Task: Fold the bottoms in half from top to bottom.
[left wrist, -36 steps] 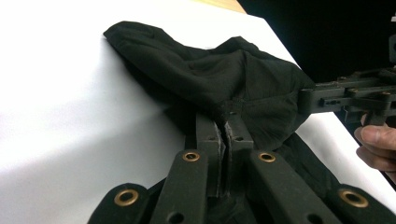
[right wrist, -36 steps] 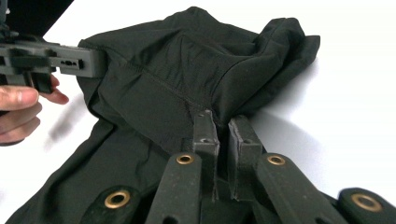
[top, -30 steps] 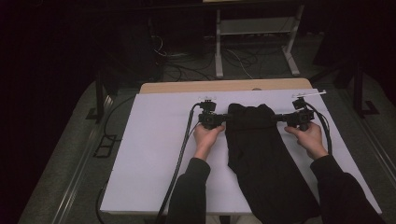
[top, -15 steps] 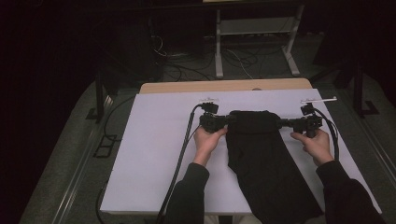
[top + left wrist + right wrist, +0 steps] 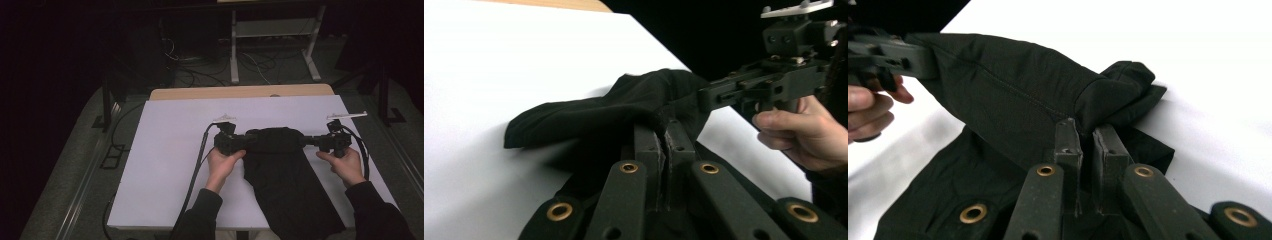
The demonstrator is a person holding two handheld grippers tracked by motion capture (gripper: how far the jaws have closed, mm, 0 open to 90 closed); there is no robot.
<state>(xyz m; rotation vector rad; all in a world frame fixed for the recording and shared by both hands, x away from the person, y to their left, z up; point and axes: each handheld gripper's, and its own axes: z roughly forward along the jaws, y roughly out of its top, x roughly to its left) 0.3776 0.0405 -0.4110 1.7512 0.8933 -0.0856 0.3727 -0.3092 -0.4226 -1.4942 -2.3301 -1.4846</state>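
The black garment (image 5: pixel 280 170) is the one piece of cloth here, lying on the white tabletop (image 5: pixel 170 165) right of its middle, with its lower part running down toward you and over the near edge. You hold two claws, one in each hand. Your left claw (image 5: pixel 244 143) grips the garment's far left corner; in the left gripper view its two jaws stand pressed almost together with a fold of the dark fabric (image 5: pixel 624 107) pinched between them. Your right claw (image 5: pixel 306 142) grips the far right corner; in the right gripper view its two jaws are likewise nearly closed, clamped on a bunched fold of the cloth (image 5: pixel 1098 100). Between the two claws the far edge of the garment is raised off the tabletop and spans from one to the other. Your left hand (image 5: pixel 223 162) sits just left of the cloth, your right hand (image 5: pixel 345 165) just right of it. Two cables trail from the claws, one on each: the left cable (image 5: pixel 197 165) runs down across the white surface toward you, the right cable (image 5: pixel 362 152) loops beside your right hand.
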